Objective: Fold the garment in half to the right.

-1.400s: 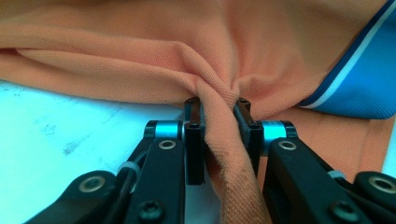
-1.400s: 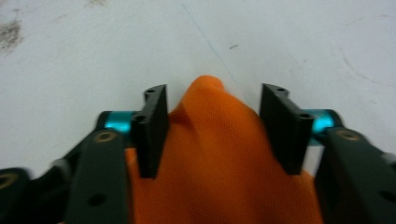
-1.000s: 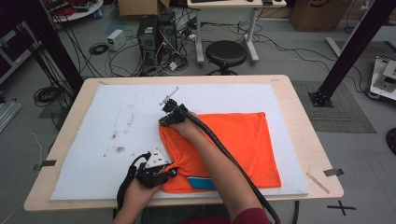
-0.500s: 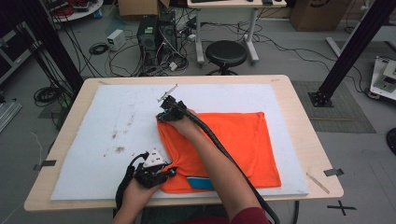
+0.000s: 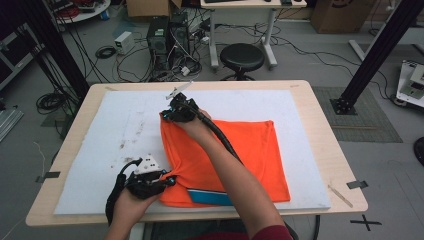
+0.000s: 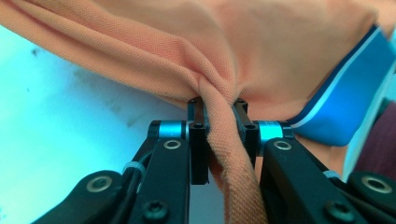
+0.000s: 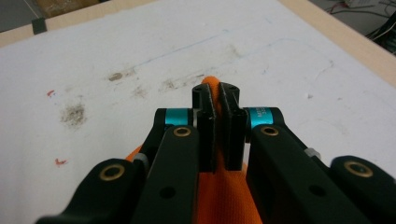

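The orange shirt [image 5: 235,155] lies on the white mat [image 5: 115,130] over the tabletop [image 5: 320,130], right of the middle of the high view, with its blue-and-white trim [image 5: 210,197] at the lower edge. Its left edge no longer lies flat as it did a second ago: it now rises off the mat in a taut ridge, running from the upper corner near the middle of the frame down to the lower left.

The right hand-held gripper [image 5: 172,111] is clamped on the upper corner; in the right gripper view a tip of orange cloth [image 7: 211,82] pokes out between its closed jaws, above the stained mat. The left hand-held gripper [image 5: 167,181] pinches the lower part of that edge. Its jaws have just been closing the last bit, and in the left gripper view a bunched fold of cloth [image 6: 219,126] sits squeezed between them.

Compared with the earlier pictures, both hands sit higher and the cloth between them has tightened. This suggests both grasps are secure and the left side is ready to be carried over the rest of the shirt as a fold.
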Tool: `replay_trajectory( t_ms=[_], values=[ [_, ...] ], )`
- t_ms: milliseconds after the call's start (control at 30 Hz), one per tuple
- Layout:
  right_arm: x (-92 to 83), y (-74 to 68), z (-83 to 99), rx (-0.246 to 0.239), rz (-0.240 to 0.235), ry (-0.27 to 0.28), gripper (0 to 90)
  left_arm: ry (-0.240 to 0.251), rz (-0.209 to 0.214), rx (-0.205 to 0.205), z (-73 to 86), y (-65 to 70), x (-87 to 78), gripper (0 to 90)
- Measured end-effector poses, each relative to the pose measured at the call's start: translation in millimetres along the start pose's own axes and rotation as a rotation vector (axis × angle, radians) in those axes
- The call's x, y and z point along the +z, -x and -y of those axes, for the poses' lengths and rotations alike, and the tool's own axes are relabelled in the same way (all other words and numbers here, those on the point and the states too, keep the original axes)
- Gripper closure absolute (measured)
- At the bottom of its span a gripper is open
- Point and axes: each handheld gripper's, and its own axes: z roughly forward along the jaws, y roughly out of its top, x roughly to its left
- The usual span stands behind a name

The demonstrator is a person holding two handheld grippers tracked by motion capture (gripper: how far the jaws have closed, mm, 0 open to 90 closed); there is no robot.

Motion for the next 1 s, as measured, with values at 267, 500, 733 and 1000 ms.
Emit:
replay_trajectory(
  t_ms=[267, 500, 733, 1000],
  values=[
    [-29.4, 6.2, 2.0, -0.010, 0.005, 0.029, 87.2, 0.065, 0.068, 0.007, -13.7, 10.0, 2.1, 79.6],
    [-61.5, 15.1, 12.5, -0.014, 0.023, 0.056, 87.2, 0.078, 0.113, 0.021, -29.6, 21.6, 11.9, 79.7],
    [-95.3, 25.1, 23.1, -0.005, 0.052, 0.090, 87.1, 0.090, 0.157, 0.053, -52.8, 37.5, 24.8, 79.5],
    [-126.9, 42.7, 43.7, 0.036, 0.086, 0.132, 87.0, 0.088, 0.203, 0.061, -72.5, 47.2, 42.4, 79.4]
  ],
)
